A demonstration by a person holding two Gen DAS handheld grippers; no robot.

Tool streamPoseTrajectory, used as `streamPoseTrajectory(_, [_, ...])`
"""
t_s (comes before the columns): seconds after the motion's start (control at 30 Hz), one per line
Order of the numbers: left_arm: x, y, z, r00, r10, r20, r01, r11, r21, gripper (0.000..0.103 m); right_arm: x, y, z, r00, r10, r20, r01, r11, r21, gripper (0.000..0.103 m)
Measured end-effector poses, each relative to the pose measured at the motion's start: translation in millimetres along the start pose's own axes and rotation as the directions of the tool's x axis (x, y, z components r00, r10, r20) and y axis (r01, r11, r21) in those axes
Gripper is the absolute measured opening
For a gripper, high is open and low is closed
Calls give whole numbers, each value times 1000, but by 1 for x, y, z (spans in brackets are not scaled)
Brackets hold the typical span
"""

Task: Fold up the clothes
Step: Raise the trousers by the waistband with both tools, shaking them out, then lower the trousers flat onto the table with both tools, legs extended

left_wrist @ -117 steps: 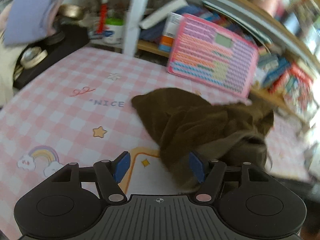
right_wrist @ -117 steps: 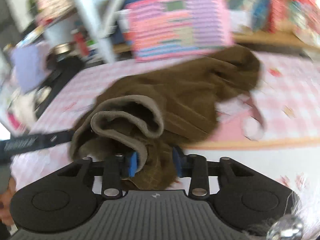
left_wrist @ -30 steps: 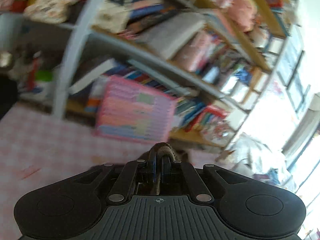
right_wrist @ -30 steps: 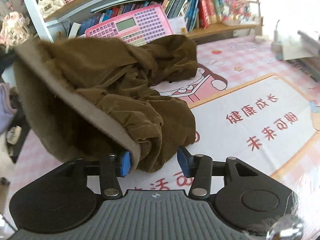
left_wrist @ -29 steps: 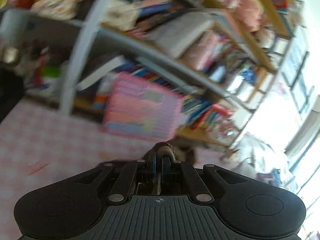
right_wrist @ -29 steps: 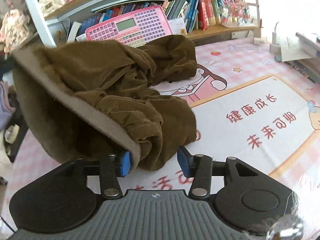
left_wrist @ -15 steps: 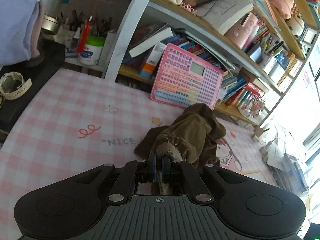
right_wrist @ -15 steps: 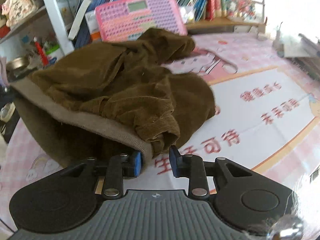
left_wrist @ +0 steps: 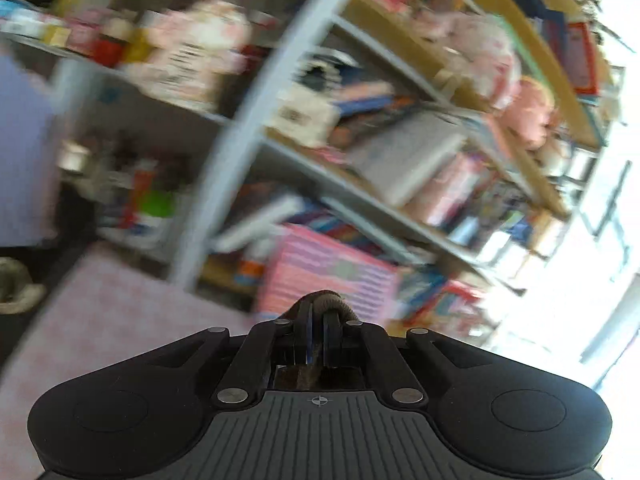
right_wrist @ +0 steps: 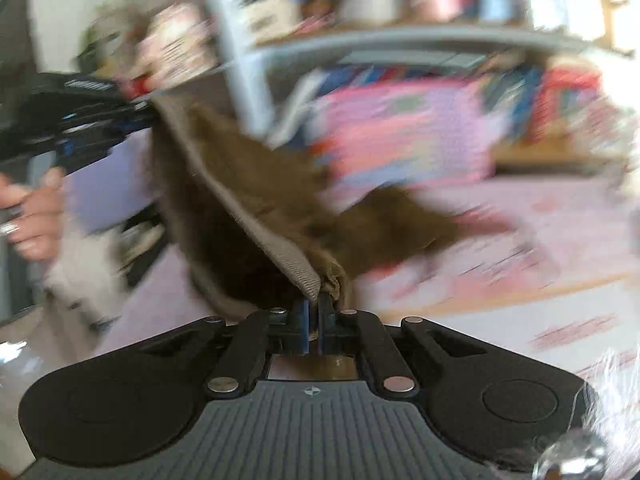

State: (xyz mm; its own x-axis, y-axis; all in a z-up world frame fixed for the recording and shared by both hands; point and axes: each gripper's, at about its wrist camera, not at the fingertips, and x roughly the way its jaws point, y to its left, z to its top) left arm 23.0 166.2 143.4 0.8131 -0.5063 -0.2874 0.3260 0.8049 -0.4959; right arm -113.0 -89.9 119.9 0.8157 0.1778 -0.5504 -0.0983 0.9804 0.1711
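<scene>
A brown corduroy garment with a grey ribbed waistband hangs in the air above the pink checked table cover. My right gripper is shut on one end of the waistband. My left gripper shows at the upper left of the right wrist view, shut on the other end, with a hand below it. In the left wrist view my left gripper is shut on a small fold of the garment; the rest of the cloth is hidden under it.
Shelves crammed with books, boxes and soft toys stand behind the table, with a white post in front. A pink toy keyboard leans against the lowest shelf. Both views are blurred by motion.
My right gripper has shut on the waistband, which it only straddled before. Both grippers have risen, lifting the garment off the table and stretching the waistband between them.
</scene>
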Motion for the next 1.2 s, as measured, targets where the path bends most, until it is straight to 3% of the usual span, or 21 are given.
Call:
streamPoseTrajectory(0.03, [15, -14, 1, 999, -31, -21, 32, 999, 12, 3, -3, -17, 8, 996, -82, 27, 82, 997, -12, 3])
streamPoseTrajectory(0.1, [55, -55, 0, 994, -87, -60, 92, 992, 90, 4, -11, -52, 27, 967, -237, 92, 241, 970, -35, 3])
streamPoseTrajectory(0.17, [94, -97, 2, 989, -130, -78, 141, 977, 159, 4, -23, -85, 53, 911, -372, 177, 384, 923, -35, 3])
streamPoseTrajectory(0.23, [124, -134, 17, 981, -182, -65, 191, 965, 182, 4, -43, -107, 80, 847, -452, 280, 469, 883, 6, 3])
streamPoseTrajectory(0.3, [147, -167, 36, 970, -240, -37, 243, 951, 190, 3, -70, -116, 109, 774, -494, 395, 522, 852, 41, 3])
streamPoseTrajectory(0.37, [146, -191, 60, 946, -324, 31, 313, 932, 184, 3, -102, -108, 132, 697, -499, 515, 558, 829, 48, 3])
streamPoseTrajectory(0.47, [123, -205, 88, 876, -462, 140, 431, 879, 205, 4, -149, -75, 142, 618, -436, 654, 561, 827, 22, 3])
streamPoseTrajectory(0.53, [109, -195, 96, 829, -534, 167, 500, 841, 206, 4, -167, -52, 131, 642, -364, 675, 512, 859, -24, 3])
streamPoseTrajectory(0.57, [104, -185, 97, 814, -558, 160, 527, 826, 199, 4, -172, -42, 125, 664, -328, 672, 481, 875, -49, 3])
streamPoseTrajectory(0.6, [104, -171, 94, 816, -564, 130, 537, 822, 191, 4, -165, -34, 114, 727, -295, 620, 431, 899, -77, 3])
streamPoseTrajectory(0.67, [107, -142, 84, 834, -550, 48, 535, 826, 177, 4, -150, -20, 92, 835, -219, 505, 321, 939, -122, 3])
streamPoseTrajectory(0.73, [120, -102, 59, 871, -486, -77, 492, 856, 160, 4, -116, -10, 66, 934, -143, 329, 195, 972, -132, 3])
streamPoseTrajectory(0.77, [128, -80, 43, 886, -440, -146, 459, 876, 148, 4, -88, -7, 49, 972, -107, 211, 134, 984, -116, 3])
streamPoseTrajectory(0.8, [135, -58, 24, 901, -378, -211, 412, 900, 147, 4, -60, -5, 33, 993, -71, 97, 80, 993, -92, 3])
streamPoseTrajectory(0.87, [145, -18, -16, 918, -234, -322, 298, 940, 168, 4, -4, -4, 1, 995, -27, -91, 25, 999, -22, 3])
streamPoseTrajectory(0.93, [149, 14, -52, 914, -94, -394, 188, 961, 205, 4, 50, -2, -29, 964, 30, -263, -17, 998, 54, 3])
streamPoseTrajectory(1.03, [145, 49, -83, 900, 54, -433, 57, 969, 239, 4, 93, 10, -52, 919, 105, -379, -68, 992, 111, 3])
streamPoseTrajectory(1.1, [144, 65, -84, 893, 106, -438, 1, 972, 237, 4, 109, 21, -56, 906, 130, -402, -87, 989, 124, 3])
streamPoseTrajectory(1.2, [134, 75, -72, 900, 129, -416, -37, 974, 223, 7, 127, 33, -54, 899, 168, -404, -109, 980, 165, 4])
